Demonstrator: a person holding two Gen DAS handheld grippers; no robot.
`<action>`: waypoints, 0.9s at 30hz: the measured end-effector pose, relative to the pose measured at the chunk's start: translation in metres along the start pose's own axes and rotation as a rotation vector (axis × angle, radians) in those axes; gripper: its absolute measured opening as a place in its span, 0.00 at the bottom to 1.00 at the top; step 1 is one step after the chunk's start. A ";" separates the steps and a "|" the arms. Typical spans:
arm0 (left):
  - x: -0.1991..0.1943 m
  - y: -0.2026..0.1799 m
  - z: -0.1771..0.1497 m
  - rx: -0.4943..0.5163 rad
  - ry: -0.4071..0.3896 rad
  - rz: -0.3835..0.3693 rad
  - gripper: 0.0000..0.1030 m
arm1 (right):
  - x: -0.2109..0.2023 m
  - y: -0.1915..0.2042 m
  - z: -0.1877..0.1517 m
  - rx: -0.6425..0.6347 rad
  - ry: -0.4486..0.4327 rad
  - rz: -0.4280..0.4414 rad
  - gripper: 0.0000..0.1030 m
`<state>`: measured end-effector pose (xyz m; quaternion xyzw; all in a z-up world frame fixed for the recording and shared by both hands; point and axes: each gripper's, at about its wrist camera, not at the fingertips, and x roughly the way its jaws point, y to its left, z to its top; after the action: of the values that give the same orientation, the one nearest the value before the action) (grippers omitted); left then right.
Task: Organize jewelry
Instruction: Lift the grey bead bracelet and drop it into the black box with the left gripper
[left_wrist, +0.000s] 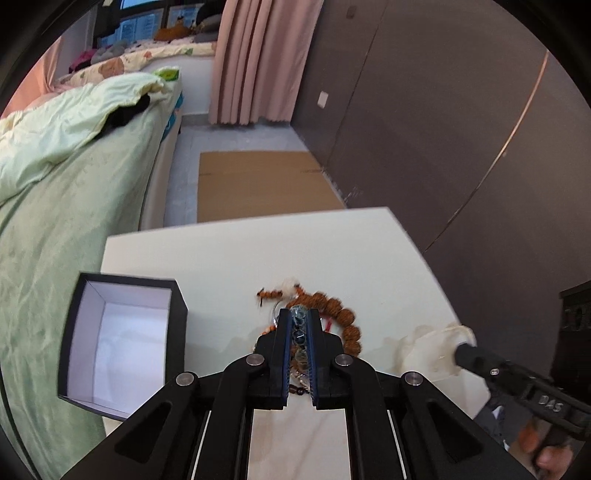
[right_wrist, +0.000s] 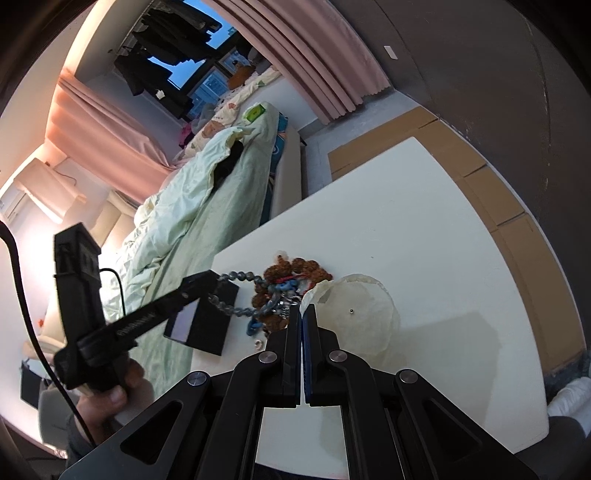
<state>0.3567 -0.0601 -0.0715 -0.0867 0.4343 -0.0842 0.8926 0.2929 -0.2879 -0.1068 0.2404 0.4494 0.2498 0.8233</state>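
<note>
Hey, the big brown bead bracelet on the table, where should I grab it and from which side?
Grip the brown bracelet at its open right-hand arc, coming from above with jaws straddling one bead. That arc lies clear on the table; its left part is tangled under the grey beads the left gripper holds.

a home bedroom: a bed (left_wrist: 66, 192) with a rumpled pale green duvet (left_wrist: 55, 122) fills the left, pink curtains (left_wrist: 255, 59) hang top centre beside a window (right_wrist: 192, 62).
</note>
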 end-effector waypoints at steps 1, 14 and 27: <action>-0.004 -0.001 0.001 0.004 -0.008 -0.002 0.07 | -0.001 0.002 -0.001 -0.002 -0.005 0.004 0.02; -0.071 0.018 0.005 0.002 -0.122 -0.022 0.07 | 0.000 0.050 -0.004 -0.061 -0.038 0.067 0.02; -0.116 0.075 0.000 -0.066 -0.197 0.019 0.07 | 0.043 0.121 -0.001 -0.139 0.020 0.184 0.02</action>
<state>0.2920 0.0387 -0.0004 -0.1200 0.3477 -0.0525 0.9284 0.2893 -0.1690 -0.0592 0.2205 0.4152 0.3574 0.8070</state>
